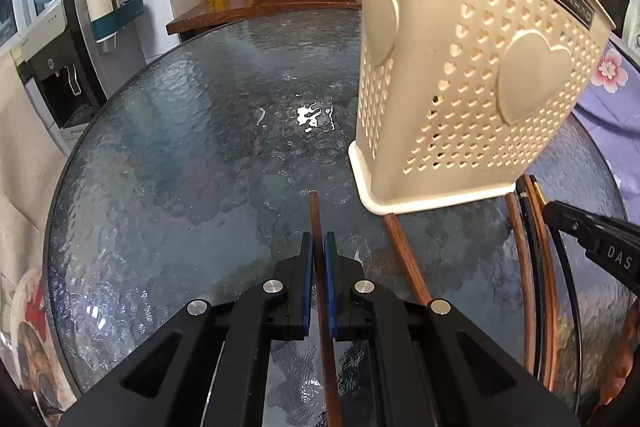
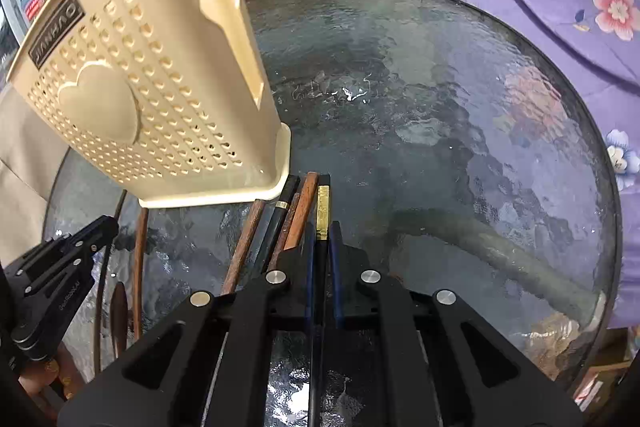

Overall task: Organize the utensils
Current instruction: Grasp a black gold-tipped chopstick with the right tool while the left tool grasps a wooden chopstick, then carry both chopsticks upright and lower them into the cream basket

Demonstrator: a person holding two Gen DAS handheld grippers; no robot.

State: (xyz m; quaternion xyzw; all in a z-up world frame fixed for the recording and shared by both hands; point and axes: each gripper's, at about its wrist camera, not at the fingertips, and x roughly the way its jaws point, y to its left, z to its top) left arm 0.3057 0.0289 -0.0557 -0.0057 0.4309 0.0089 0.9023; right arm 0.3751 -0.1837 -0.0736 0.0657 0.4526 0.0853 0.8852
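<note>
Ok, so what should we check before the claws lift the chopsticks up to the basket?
1. Left claw shut on the brown chopstick: ok.
2. Right claw shut on the black chopstick with the gold band: ok.
3. Each claw holds only one stick: ok.
4. Cream basket standing upright on the glass table: ok.
5. Basket opening free: cannot tell, the top is out of view.
6. Loose chopsticks lie close beside the right claw: not ok.

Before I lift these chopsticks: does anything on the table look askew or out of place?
Yes. The cream utensil holder stands on loose chopsticks that run under its base, so it may sit unevenly. Nothing looks spilled or broken.
</note>
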